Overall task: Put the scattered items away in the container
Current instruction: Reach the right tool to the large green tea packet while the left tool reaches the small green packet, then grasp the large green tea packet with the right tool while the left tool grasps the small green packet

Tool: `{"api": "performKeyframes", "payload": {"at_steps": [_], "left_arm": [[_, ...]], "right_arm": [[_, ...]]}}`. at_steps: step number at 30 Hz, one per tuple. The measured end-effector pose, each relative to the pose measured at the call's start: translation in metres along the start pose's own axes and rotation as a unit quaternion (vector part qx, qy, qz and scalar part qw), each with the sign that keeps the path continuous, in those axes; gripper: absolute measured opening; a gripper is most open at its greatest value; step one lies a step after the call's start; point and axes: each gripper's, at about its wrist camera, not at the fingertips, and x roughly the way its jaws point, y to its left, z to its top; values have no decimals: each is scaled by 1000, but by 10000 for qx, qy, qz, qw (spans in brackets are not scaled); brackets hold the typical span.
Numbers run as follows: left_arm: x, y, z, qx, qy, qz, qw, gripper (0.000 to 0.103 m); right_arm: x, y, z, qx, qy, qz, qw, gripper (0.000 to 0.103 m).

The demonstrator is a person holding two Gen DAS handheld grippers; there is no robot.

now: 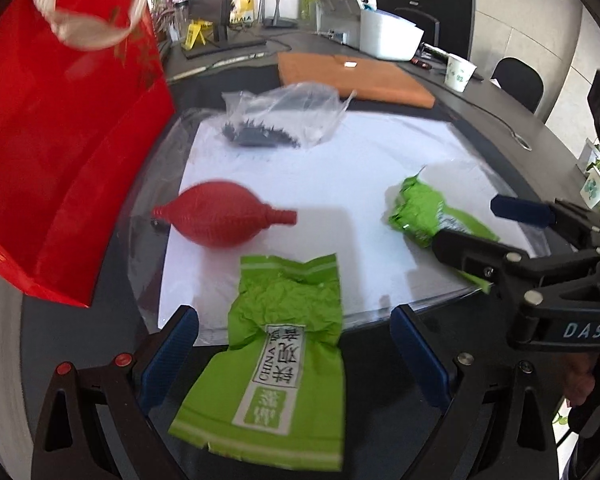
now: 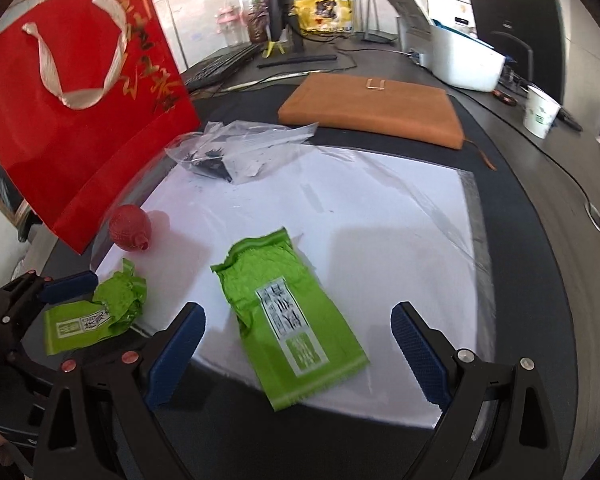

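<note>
Hovering low over the desk, both grippers are lining up on crinkled green foil tea packets, so the step in hand looks like the approach before a first pick. The left gripper (image 1: pixel 294 356) is spread wide around the near packet (image 1: pixel 278 364), which lies across the front edge of the white sheet (image 1: pixel 380 184). The right gripper (image 2: pixel 298 352) is equally wide over the other packet (image 2: pixel 290 320). Neither is gripping. The red paper gift bag (image 2: pixel 80 120) is standing at the sheet's far left, with a red rubber bulb (image 2: pixel 131 227) and a clear plastic bag (image 2: pixel 236 152) nearby. Next, each needs lowering, closing, then lifting toward the bag's mouth.
</note>
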Motion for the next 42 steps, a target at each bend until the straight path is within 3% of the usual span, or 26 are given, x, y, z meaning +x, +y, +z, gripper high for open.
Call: {"api": "performKeyframes", "payload": {"at_steps": [9, 10, 24, 25, 27, 28, 31, 42], "left_arm": [[10, 2, -4, 282, -385, 151, 9987, 103], [11, 2, -4, 289, -384, 151, 9987, 103], [8, 0, -3, 314, -387, 182, 9986, 103], [8, 0, -3, 317, -385, 186, 9986, 103], [8, 0, -3, 319, -386, 188, 9986, 103], [8, 0, -3, 319, -386, 190, 9986, 103], [8, 0, -3, 319, -387, 189, 9986, 103], [5, 0, -5, 304, -403, 190, 9985, 103]], "right_arm": [[26, 11, 10, -479, 63, -341, 9983, 98], [27, 12, 9, -487, 42, -324, 9983, 103], [29, 17, 5, -553, -125, -388, 9976, 103], [28, 17, 5, -571, -141, -380, 9975, 101], [24, 20, 3, -647, -233, -321, 9971, 84], [21, 23, 2, -709, -321, -325, 9964, 60], [19, 31, 1, -850, -424, -652, 9933, 57], [20, 6, 5, -196, -407, -703, 9965, 57]]}}
